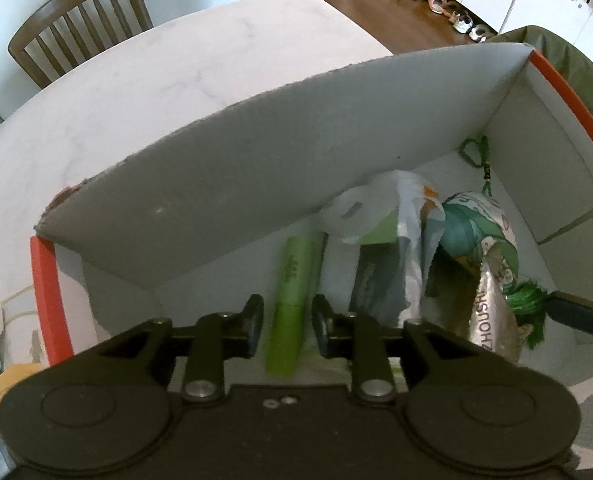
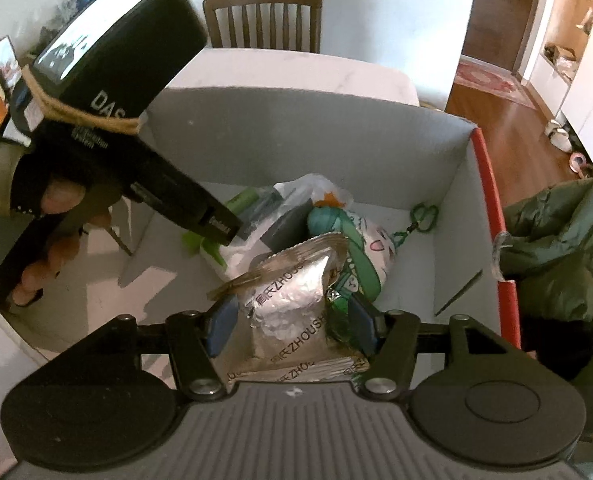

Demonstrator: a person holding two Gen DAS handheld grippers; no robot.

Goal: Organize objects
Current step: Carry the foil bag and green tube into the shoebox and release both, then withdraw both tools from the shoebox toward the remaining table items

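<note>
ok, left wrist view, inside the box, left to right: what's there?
green tube → clear plastic bag with a dark packet → silver foil pouch, all in the red-edged box, the tube between the left gripper fingers.

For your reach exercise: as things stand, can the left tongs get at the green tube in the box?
Probably yes: the left tongs are open, one finger either side of the green tube, with nothing between them.

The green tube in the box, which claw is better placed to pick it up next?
Left. The left claw is open, straddling the green tube; the right claw is already around the silver foil packet.
</note>
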